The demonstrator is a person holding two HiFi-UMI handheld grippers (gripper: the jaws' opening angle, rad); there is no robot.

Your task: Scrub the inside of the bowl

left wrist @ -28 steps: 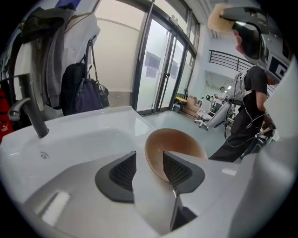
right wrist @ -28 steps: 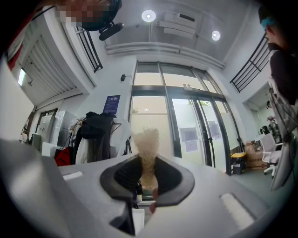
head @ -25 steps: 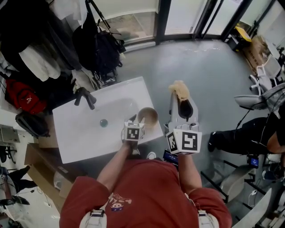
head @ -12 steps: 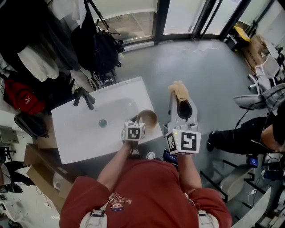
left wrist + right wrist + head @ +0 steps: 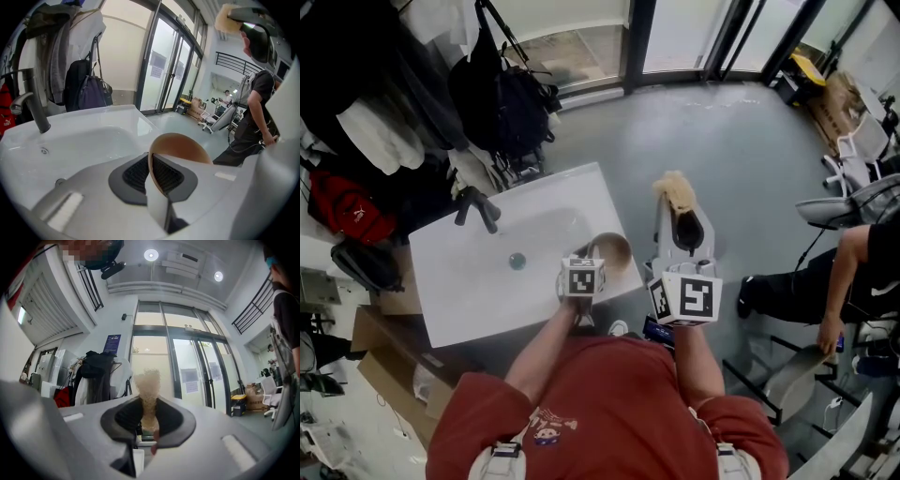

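A tan bowl (image 5: 610, 249) sits at the right front corner of the white sink (image 5: 459, 281), tipped on its side. My left gripper (image 5: 589, 253) has just been closing and is now shut on the bowl's near rim. In the left gripper view the bowl (image 5: 183, 145) has its thin wall between the dark pads (image 5: 136, 174) of the left gripper (image 5: 151, 163). My right gripper (image 5: 679, 212) is held out over the floor to the right of the sink, shut on a yellowish sponge (image 5: 676, 188). The sponge (image 5: 147, 392) rises between the jaws of the right gripper (image 5: 148, 416).
A dark tap (image 5: 478, 206) stands at the sink's back left, and the drain (image 5: 517, 261) is in the basin. Bags and coats (image 5: 502, 89) hang behind. A person (image 5: 848, 272) sits at the right. Cardboard boxes (image 5: 384, 347) lie left of the sink.
The left gripper's jaws have closed onto the bowl's rim. Neither hand has shifted. The person at the right has moved an arm down into view.
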